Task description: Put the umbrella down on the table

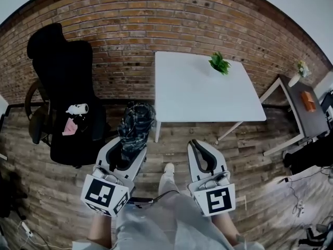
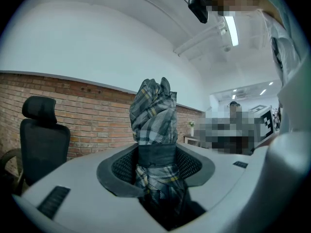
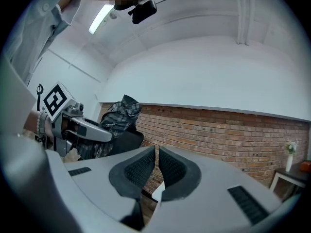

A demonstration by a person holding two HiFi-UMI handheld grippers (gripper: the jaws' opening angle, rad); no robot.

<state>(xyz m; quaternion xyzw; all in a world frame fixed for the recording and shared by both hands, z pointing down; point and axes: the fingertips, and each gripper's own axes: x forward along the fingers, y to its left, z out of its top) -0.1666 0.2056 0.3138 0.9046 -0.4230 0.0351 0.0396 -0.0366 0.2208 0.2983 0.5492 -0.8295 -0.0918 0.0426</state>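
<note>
Umbrella (image 2: 154, 115), folded and of plaid cloth, stands upright between the jaws of the left gripper (image 2: 155, 165), and the pads clench its lower part from both sides. It is held in the air above the wooden floor (image 1: 62, 186), near the front edge of the white table (image 1: 197, 100) but apart from it. The right gripper (image 3: 157, 168) grasps nothing; its jaws stand almost together, with only a thin slit between them. A small green plant (image 1: 219, 63) sits near the far edge of the table. A black office chair (image 1: 67, 87) stands at the left, by the brick wall (image 1: 130, 25).
</note>
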